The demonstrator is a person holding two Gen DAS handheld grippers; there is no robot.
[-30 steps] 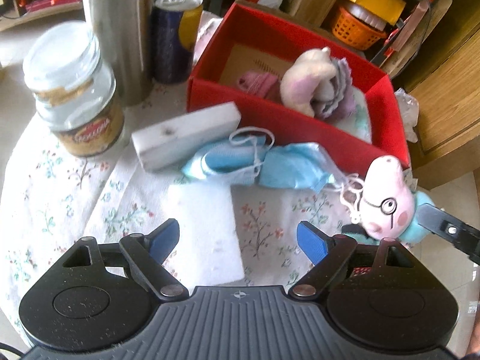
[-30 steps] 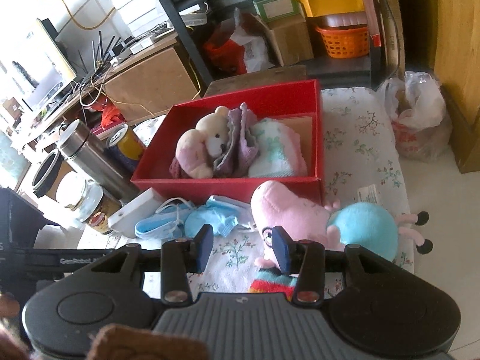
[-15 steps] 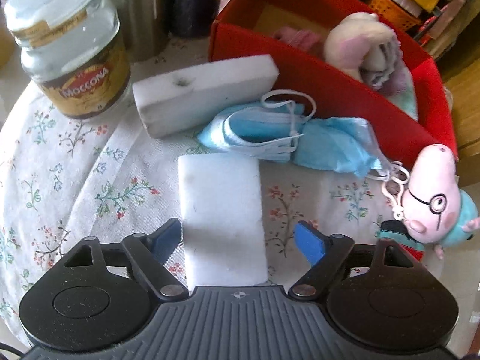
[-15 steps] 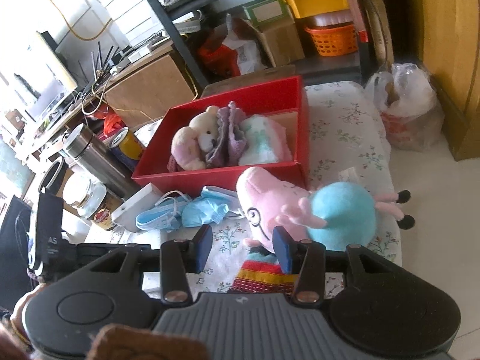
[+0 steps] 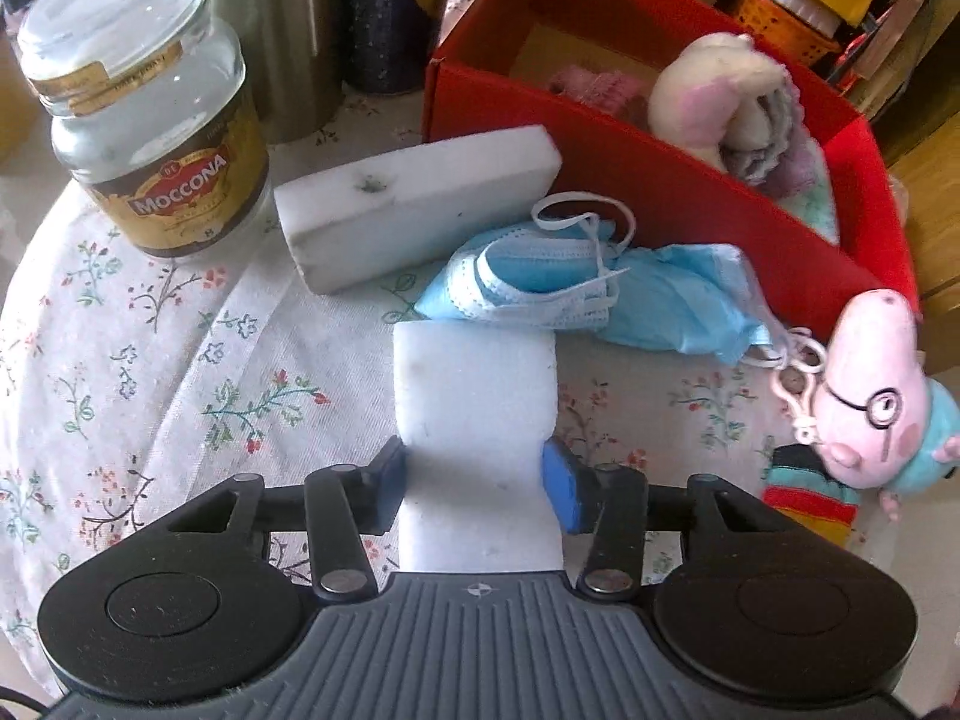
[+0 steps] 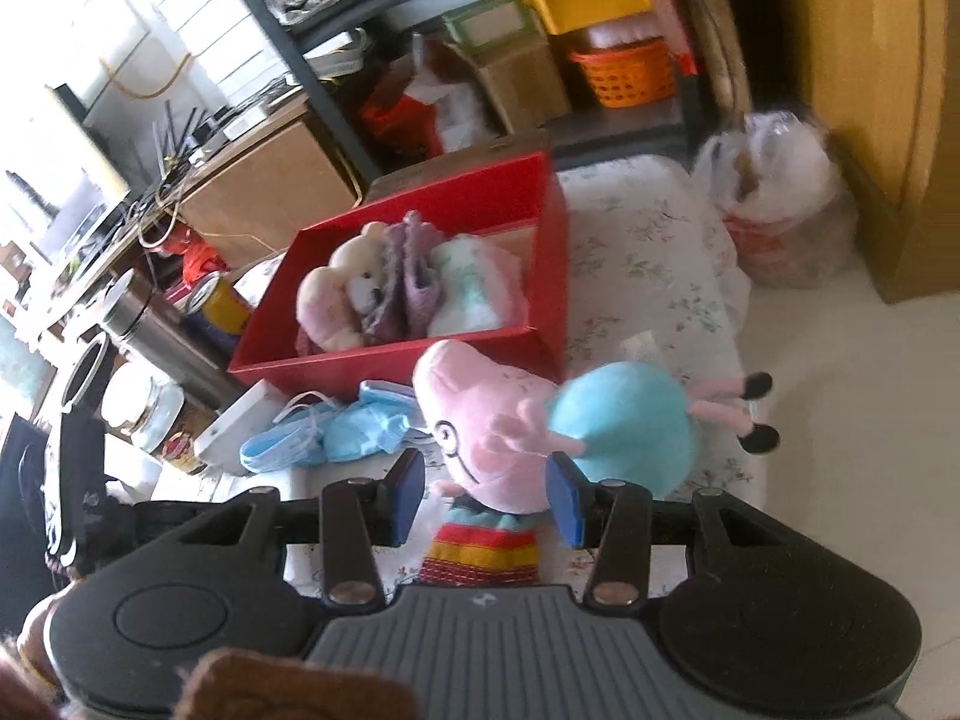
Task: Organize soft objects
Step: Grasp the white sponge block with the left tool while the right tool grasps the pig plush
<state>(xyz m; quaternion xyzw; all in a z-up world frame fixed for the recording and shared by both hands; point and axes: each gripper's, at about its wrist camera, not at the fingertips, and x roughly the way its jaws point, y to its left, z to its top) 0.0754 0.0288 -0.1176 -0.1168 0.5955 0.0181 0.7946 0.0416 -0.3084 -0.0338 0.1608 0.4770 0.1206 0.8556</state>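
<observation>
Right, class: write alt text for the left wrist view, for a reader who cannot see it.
The left gripper has just closed on a white sponge block lying on a floral tablecloth. Beyond it lie blue face masks, a second white sponge block, a Moccona jar and a red box of soft toys; a pig plush is at right.

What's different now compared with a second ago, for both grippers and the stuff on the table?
The left gripper came down over the flat white sponge, and its jaws have just been closing onto its sides. The right gripper raised the pig plush off the cloth. The masks, the other sponge, the jar and the red box stayed put.
</observation>
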